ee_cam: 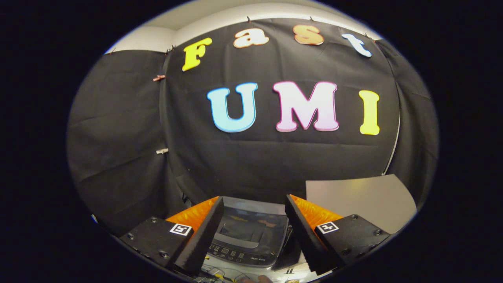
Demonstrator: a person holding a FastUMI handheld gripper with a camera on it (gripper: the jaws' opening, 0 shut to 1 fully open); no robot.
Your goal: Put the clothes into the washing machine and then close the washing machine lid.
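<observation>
Booth; washing machine (251, 232) between spread gripper (254, 236) fingers, seemingly

Dim, sharp centre (edges bowed by fisheye)

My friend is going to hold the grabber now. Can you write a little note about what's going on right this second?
Gripper: fingers wide open, holding nothing, raised above the washing machine.
Washing machine: seen between the fingers and below them; its lid looks shut, with the control panel on the near side.
Grey board: beyond the right finger, beside the machine.
Clothes: I cannot say where they are from here.
Done: cannot tell whether any clothes are inside already.
Left: if not loaded, find the clothes, lift the lid, put them in, then close the lid.
</observation>
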